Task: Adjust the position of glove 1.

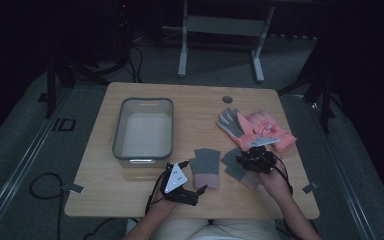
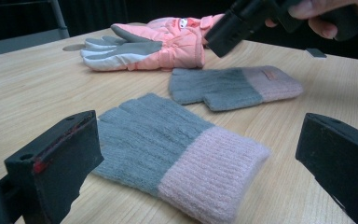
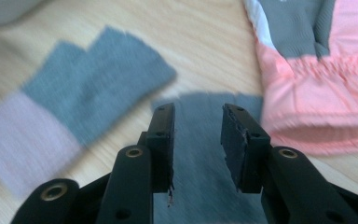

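Right knit glove [image 1: 240, 167]: grey with a pink cuff, flat on the table [image 1: 195, 100], and the right hand-held gripper [image 1: 252, 159] hangs right over it. In the right gripper view the glove [image 3: 205, 154] lies below the gap between the jaws.
Right hand-held gripper: jaws part-open, a narrow gap, nothing clamped; pads clear of the wool. That view is blurred.
Left knit glove [image 1: 205, 167]: same grey and pink, flat, just beside its twin, a strip of bare wood between them. In the left gripper view it [image 2: 177, 154] lies straight ahead, pink cuff nearest.
Left hand-held gripper [image 1: 187, 192]: low over the near edge of the table, jaws spread wide, holding nothing, just short of that glove's cuff.
Pink ski gloves [image 1: 260, 127]: padded, grey palms, stacked behind the right knit glove, near the table's far right.
Grey bin [image 1: 144, 130]: on the left half of the table, well apart from the gloves.
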A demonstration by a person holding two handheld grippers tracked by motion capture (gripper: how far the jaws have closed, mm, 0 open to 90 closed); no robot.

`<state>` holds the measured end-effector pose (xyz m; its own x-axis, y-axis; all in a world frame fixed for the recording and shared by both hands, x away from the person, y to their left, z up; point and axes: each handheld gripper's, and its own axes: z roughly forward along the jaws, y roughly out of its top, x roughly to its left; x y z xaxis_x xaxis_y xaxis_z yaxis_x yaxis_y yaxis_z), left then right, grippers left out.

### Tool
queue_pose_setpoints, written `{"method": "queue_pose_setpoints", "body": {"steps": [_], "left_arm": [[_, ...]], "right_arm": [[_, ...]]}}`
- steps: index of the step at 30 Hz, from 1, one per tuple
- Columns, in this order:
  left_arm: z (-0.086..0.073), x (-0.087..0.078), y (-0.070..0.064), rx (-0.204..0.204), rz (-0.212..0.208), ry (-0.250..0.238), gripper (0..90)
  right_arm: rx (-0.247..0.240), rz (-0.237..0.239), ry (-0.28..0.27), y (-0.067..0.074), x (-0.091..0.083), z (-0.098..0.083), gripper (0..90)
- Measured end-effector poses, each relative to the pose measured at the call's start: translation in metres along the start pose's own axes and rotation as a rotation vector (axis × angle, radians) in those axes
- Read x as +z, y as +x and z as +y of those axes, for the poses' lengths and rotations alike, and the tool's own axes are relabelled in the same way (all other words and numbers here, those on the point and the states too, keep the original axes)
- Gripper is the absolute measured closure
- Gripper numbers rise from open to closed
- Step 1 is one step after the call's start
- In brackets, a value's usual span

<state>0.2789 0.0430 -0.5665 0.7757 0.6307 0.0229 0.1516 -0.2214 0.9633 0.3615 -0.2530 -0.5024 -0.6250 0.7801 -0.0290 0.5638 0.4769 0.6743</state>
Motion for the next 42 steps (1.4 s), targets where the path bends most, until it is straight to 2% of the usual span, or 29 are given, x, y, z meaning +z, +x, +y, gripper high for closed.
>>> {"method": "queue_pose_setpoints", "body": {"steps": [2, 5, 7, 9, 12, 14, 15, 17, 22, 25, 30, 33, 34, 38, 39, 41, 42], "left_arm": [[0.0, 0.0, 0.0, 0.001, 0.001, -0.001, 0.0], [0.0, 0.0, 0.0, 0.003, 0.001, -0.002, 0.0], [0.0, 0.0, 0.0, 0.006, 0.001, -0.001, 0.0], [0.0, 0.0, 0.0, 0.009, -0.003, 0.003, 0.0], [0.0, 0.0, -0.001, 0.01, -0.002, 0.003, 0.0], [0.0, 0.0, -0.001, 0.01, -0.003, 0.003, 0.0], [0.0, 0.0, -0.001, 0.01, -0.004, 0.003, 0.0], [0.0, 0.0, -0.001, 0.009, -0.005, 0.003, 0.0], [0.0, 0.0, -0.001, 0.008, -0.006, 0.003, 0.0], [0.0, 0.0, -0.001, 0.006, -0.006, 0.005, 0.0], [0.0, 0.0, 0.0, 0.006, -0.01, 0.009, 0.0], [0.0, 0.0, 0.0, 0.005, -0.009, 0.008, 0.0], [0.0, 0.0, 0.0, 0.005, -0.007, 0.007, 0.0], [0.0, 0.0, -0.001, 0.007, -0.008, 0.007, 0.0], [0.0, 0.0, 0.0, 0.004, -0.006, 0.007, 0.0], [0.0, 0.0, 0.0, 0.004, -0.005, 0.007, 0.0], [0.0, 0.0, 0.0, 0.002, -0.005, 0.006, 0.0]], "right_arm": [[-0.008, 0.013, 0.006, -0.003, 0.0, -0.003, 64.4], [-0.025, 0.039, 0.034, -0.015, 0.003, -0.011, 63.7], [-0.003, 0.085, 0.039, -0.024, 0.006, -0.016, 62.3], [0.005, 0.101, 0.044, -0.031, 0.009, -0.02, 61.2], [-0.005, 0.12, 0.052, -0.034, 0.014, -0.025, 60.2], [0.003, 0.157, 0.055, -0.034, 0.018, -0.027, 59.3], [-0.009, 0.161, 0.049, -0.033, 0.02, -0.029, 58.8], [-0.046, 0.158, 0.062, -0.03, 0.025, -0.032, 58.9], [-0.094, 0.15, 0.022, -0.029, 0.026, -0.038, 64.8], [-0.073, 0.129, 0.034, -0.028, 0.025, -0.037, 74.5], [-0.077, 0.104, 0.061, -0.023, 0.024, -0.035, 79.8], [-0.053, 0.1, 0.068, -0.021, 0.022, -0.035, 81.2], [-0.024, 0.09, 0.071, -0.018, 0.014, -0.034, 84.3], [-0.042, 0.065, 0.052, -0.012, 0.005, -0.033, 84.4], [-0.015, 0.064, 0.015, -0.005, -0.009, -0.032, 84.6], [0.002, 0.061, 0.007, -0.003, -0.013, -0.031, 84.6], [0.053, 0.042, -0.021, 0.001, -0.026, -0.028, 84.6]]}}
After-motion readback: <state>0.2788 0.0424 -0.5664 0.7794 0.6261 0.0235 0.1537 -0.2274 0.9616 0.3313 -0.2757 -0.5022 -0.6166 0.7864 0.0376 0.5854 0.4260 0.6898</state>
